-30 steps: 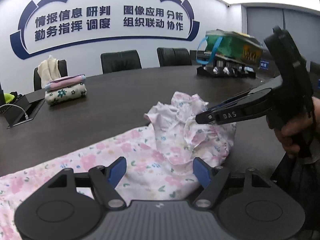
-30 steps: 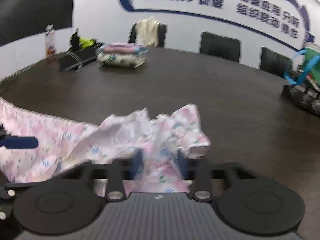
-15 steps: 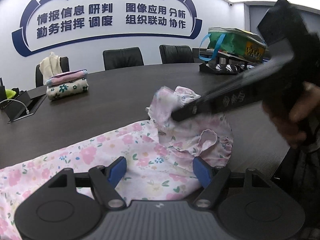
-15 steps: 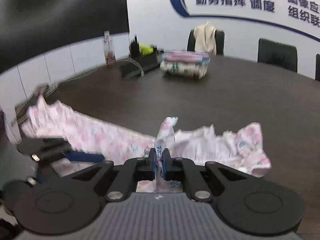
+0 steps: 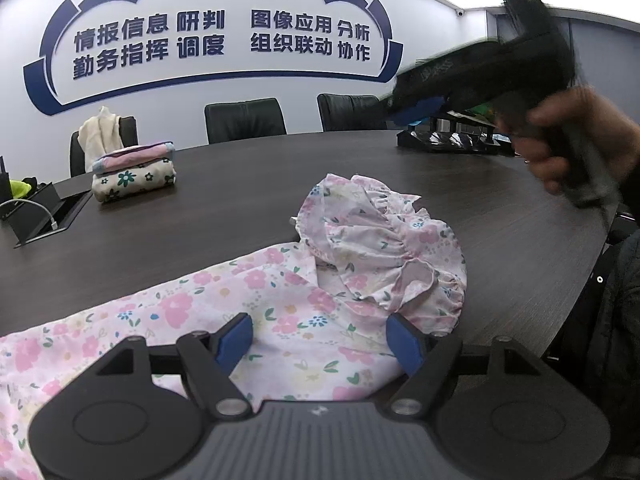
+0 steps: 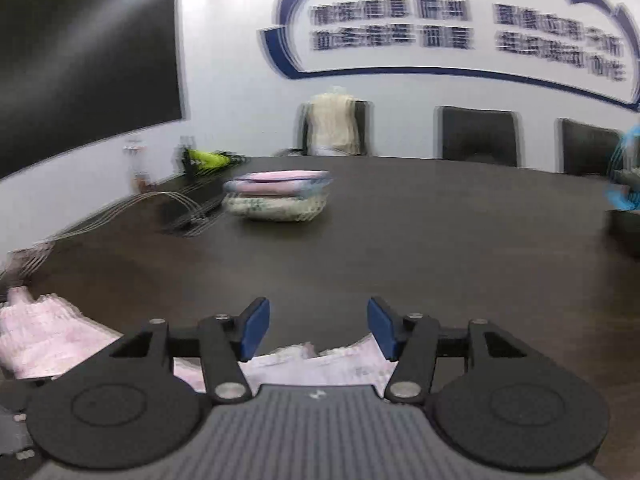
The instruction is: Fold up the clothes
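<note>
A pink floral garment [image 5: 280, 304] lies spread along the near edge of the dark table [image 5: 240, 208], its ruffled end [image 5: 384, 248] folded back on top of it. My left gripper [image 5: 320, 342] hovers open just above the cloth, nothing between its blue pads. Up at the right of that view a hand holds my right gripper [image 5: 416, 110], raised well clear of the garment. In the blurred right wrist view the right gripper [image 6: 318, 330] has its jaws opening and empty, and the garment [image 6: 44, 336] shows below and to the left.
A stack of folded clothes [image 5: 134, 172] [image 6: 280, 196] sits toward the table's far left. A cable box [image 5: 36, 216] is sunk into the table at the left edge. A black stand [image 5: 452, 142] sits at the far right. Office chairs [image 5: 244, 120] line the far side.
The right gripper carried the ruffled end of the garment leftward over the rest, let it go, and rose up and away. The left gripper stayed where it was.
</note>
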Available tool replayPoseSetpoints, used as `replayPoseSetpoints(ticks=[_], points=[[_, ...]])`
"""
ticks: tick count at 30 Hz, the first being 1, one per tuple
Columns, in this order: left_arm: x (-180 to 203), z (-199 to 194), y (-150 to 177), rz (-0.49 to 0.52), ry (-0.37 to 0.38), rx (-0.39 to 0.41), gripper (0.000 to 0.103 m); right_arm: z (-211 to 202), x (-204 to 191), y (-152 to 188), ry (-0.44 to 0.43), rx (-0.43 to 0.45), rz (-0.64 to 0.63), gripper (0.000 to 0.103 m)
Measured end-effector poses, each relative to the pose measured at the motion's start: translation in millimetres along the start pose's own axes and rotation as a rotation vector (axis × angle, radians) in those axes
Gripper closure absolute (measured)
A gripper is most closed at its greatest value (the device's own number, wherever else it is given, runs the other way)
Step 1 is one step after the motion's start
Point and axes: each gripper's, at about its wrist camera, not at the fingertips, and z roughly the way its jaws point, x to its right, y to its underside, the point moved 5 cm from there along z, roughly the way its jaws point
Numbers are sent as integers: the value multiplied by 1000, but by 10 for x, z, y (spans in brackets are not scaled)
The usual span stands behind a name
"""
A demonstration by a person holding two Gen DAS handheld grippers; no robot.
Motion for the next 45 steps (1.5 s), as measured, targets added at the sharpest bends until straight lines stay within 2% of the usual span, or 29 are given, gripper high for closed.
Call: replayPoseSetpoints(ticks=[3,8,14,23,38,41,43,45], points=[[5,-3,-1,-1,0,-4,30,332,244,42,66,-82,-7,48],[8,-2,-5,-2,-1,-8,30,706,419,173,57,-177,-5,48],[11,-1,-7,-3,-4,-12,30,880,377,251,21,-206,6,46],[13,1,-9,-2,-5,-13,30,864,384,264,11,-218,20,37],[10,6,-1,-2,1,-14,30,853,303,245,-8,-234,-8,36],[11,2,-3,-2,1,-17,30,902,304,263,18,-260,-26,36],[11,1,-4,-2,0,-18,30,913,330,286,14,-269,-13,39],[12,0,-4,-2,-1,-20,30,900,328,324,-26,-278,1,60]])
